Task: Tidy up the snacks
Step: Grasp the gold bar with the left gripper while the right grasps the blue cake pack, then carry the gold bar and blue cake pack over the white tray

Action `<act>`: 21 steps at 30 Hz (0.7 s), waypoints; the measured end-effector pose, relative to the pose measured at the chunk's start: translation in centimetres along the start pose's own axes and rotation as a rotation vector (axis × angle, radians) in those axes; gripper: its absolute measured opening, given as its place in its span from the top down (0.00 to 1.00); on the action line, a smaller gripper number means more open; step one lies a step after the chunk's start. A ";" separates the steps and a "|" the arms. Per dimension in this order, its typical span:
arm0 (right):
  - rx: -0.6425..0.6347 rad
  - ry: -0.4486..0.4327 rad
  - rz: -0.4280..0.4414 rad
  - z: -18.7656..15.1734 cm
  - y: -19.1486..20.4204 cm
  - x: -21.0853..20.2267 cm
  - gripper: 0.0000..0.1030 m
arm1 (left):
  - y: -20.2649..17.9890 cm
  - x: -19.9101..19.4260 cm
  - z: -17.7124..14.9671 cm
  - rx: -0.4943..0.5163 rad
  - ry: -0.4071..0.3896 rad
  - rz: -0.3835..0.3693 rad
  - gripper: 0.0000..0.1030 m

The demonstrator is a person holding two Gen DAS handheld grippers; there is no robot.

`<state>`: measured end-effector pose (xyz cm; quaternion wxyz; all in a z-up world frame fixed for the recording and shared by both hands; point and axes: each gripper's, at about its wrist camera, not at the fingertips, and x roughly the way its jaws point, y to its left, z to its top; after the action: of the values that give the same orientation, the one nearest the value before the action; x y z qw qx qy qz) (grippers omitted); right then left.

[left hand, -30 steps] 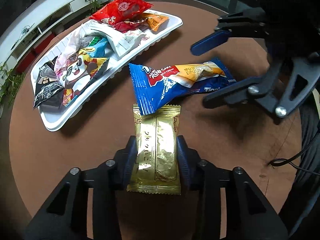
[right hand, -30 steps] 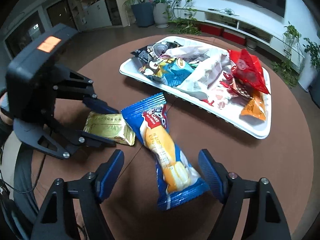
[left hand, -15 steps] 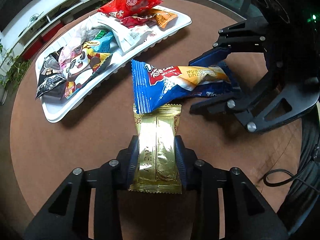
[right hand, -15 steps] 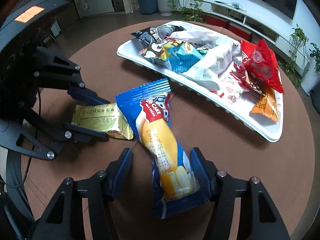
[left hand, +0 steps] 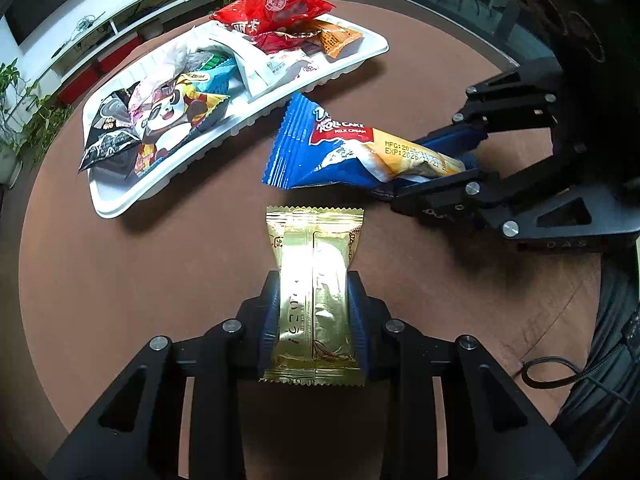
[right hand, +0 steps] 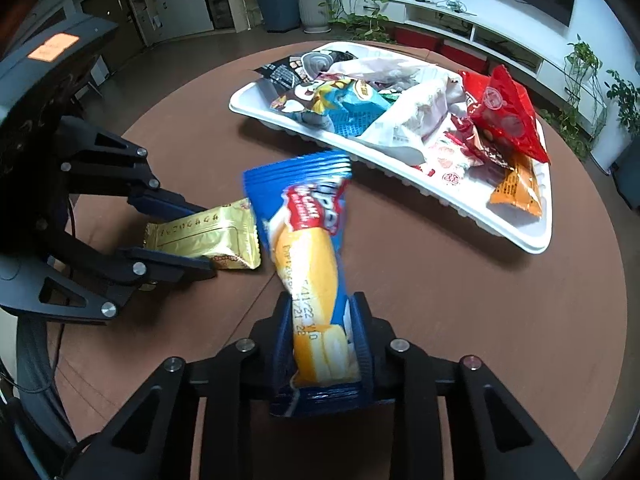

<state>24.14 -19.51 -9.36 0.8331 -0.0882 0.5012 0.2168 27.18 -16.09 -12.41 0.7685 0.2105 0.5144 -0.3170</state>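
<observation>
My left tongs (left hand: 314,312) pinch the gold packet (left hand: 314,280); my right tongs (right hand: 322,340), closing, squeeze the blue roll cake (right hand: 308,256), the white tray (right hand: 516,236) ahead.

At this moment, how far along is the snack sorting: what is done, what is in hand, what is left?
Done: many packets already lie piled in the white tray. In hand: the left tongs grip the gold packet; the right tongs are closing on the blue roll cake packet, its far end lifted off the table. Left: both packets are outside the tray.
</observation>
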 end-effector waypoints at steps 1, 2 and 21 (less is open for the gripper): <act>0.004 -0.004 0.001 -0.1 0.2 -0.1 0.72 | 0.0 -0.1 -0.1 -0.003 -0.002 -0.001 0.72; 0.013 -0.012 0.005 -0.4 0.3 -0.4 0.72 | 0.0 -0.1 -0.2 -0.007 -0.004 -0.002 0.72; 0.228 -0.138 0.057 -3.6 -1.4 -5.4 0.73 | 1.6 -4.2 -1.3 -0.148 -0.132 -0.044 0.72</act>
<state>19.71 -23.58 -6.50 0.8637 0.0363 0.4663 0.1877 26.34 -12.99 -9.06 0.8072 0.1205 0.4890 -0.3078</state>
